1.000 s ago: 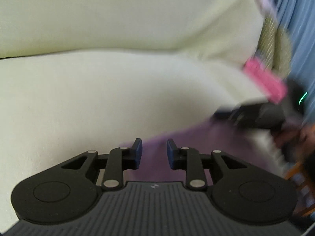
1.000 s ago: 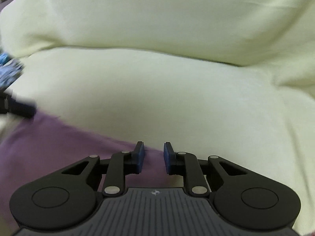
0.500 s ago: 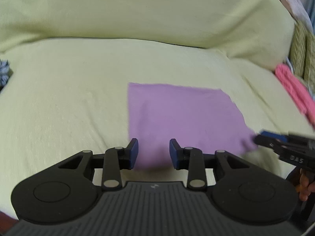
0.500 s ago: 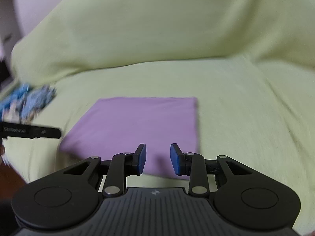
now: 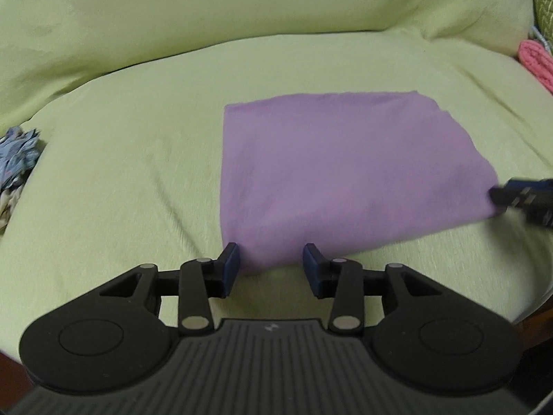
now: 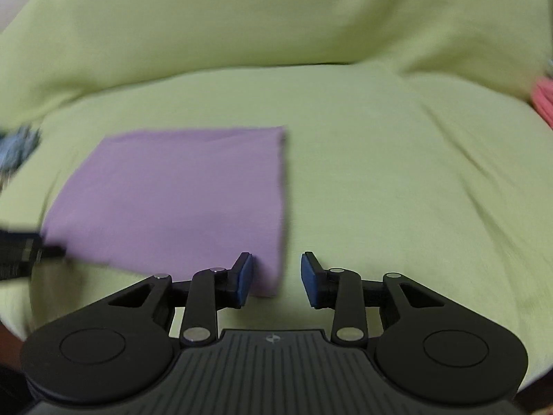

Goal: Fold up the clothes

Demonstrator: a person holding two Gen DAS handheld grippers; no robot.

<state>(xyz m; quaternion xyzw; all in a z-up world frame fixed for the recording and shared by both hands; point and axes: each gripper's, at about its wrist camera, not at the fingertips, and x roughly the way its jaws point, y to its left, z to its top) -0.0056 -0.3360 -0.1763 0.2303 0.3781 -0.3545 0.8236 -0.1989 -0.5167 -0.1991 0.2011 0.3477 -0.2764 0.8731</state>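
Lying flat, purple cloth (image 5: 345, 173) (near edge between grippers), sofa cover (image 5: 121, 173) around.

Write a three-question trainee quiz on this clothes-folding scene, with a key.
1. True or false: the purple cloth lies flat on the yellow-green sofa cover.
2. The left gripper is: A) open, B) shut on the cloth.
3. Fill in: in the left wrist view, the pink item sits at the ____ edge.

Key:
1. True.
2. A. Both it and the right gripper have just been opening, jaws apart at the cloth's near corners, pressing on nothing.
3. Right.
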